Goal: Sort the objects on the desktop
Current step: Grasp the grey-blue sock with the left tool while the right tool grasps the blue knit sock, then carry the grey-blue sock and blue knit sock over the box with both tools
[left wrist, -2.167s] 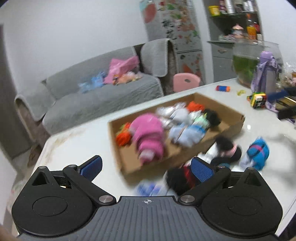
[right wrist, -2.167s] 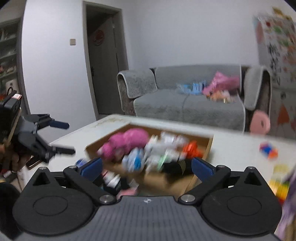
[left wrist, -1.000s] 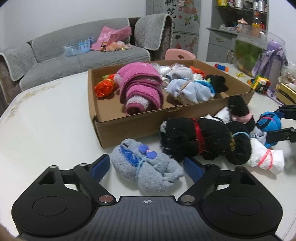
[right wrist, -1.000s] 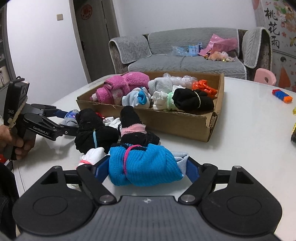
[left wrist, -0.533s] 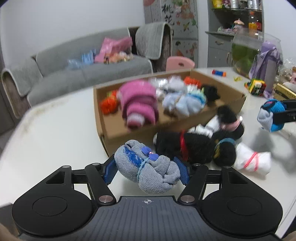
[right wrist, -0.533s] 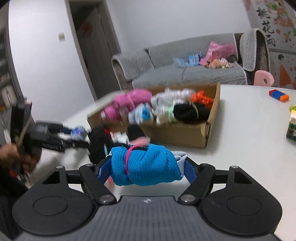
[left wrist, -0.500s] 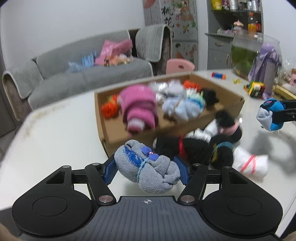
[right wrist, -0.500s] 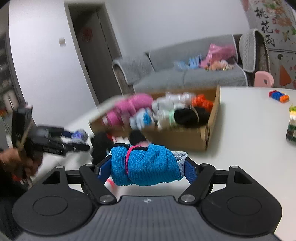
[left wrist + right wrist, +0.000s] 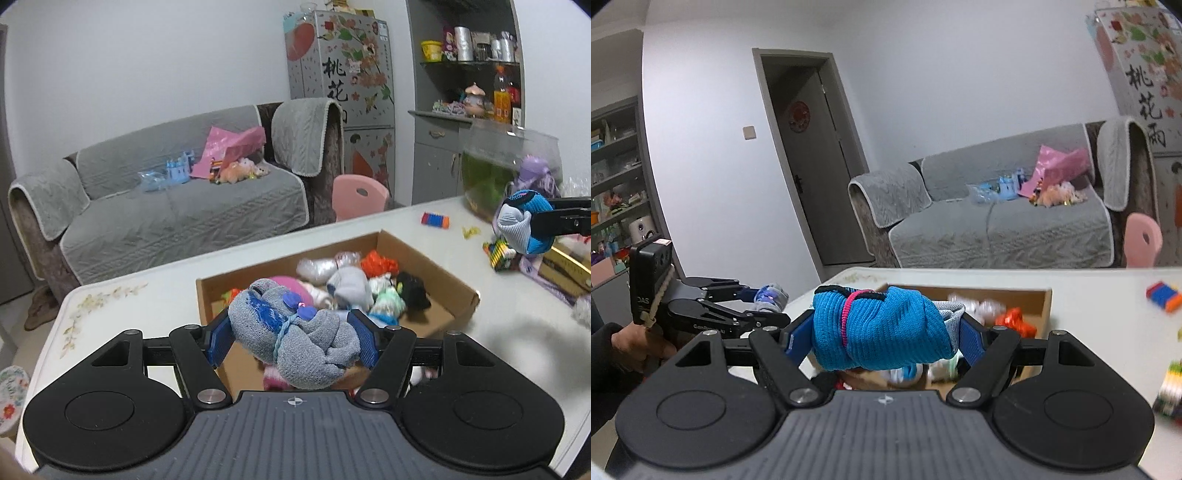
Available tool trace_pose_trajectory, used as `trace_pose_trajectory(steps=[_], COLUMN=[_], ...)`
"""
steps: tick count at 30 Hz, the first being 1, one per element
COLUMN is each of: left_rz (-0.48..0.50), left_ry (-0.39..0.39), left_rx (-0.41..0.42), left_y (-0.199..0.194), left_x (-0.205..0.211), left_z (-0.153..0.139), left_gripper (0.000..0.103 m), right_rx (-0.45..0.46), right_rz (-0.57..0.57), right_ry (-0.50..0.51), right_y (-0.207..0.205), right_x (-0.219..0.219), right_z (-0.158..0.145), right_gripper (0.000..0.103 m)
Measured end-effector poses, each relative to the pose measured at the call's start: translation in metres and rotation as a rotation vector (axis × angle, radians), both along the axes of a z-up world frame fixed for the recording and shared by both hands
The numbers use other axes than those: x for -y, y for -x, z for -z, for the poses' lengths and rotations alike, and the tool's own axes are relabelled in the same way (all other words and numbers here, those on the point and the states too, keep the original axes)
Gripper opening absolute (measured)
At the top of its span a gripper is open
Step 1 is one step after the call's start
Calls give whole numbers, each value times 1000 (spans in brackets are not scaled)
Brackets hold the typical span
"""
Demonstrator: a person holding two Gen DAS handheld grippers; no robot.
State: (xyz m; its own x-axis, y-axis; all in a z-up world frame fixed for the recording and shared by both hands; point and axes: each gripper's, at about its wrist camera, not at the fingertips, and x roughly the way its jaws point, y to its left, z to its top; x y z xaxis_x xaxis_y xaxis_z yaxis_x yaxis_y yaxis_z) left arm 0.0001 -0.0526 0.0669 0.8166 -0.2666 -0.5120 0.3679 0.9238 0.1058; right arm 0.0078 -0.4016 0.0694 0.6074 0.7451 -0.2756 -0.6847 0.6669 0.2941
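At lower centre of the left wrist view, left gripper (image 9: 293, 341) clamping grey sock bundle (image 9: 293, 341) above cardboard box (image 9: 461, 291); at lower centre of the right view, right gripper (image 9: 881, 338) pinching blue sock bundle (image 9: 881, 328). Carrying step; next, probably lowering over the box, then releasing.

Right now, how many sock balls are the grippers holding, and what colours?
Grey sock bundle, in the left gripper: 1
Blue sock bundle, in the right gripper: 1
Total: 2
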Motion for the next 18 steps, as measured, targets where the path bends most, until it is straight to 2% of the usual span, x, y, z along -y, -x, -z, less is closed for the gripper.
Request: trace_pose_trajectory(steps=[18], left_rz=[13], left_ry=[-44], left_rx=[-34], left_y=[-68], left_x=[7], left_z=[-2], left_gripper=[71], right_rx=[-4], right_rz=[24], right_ry=[41], right_y=[-60], right_x=[-7], right_z=[-4], right_gripper=[74])
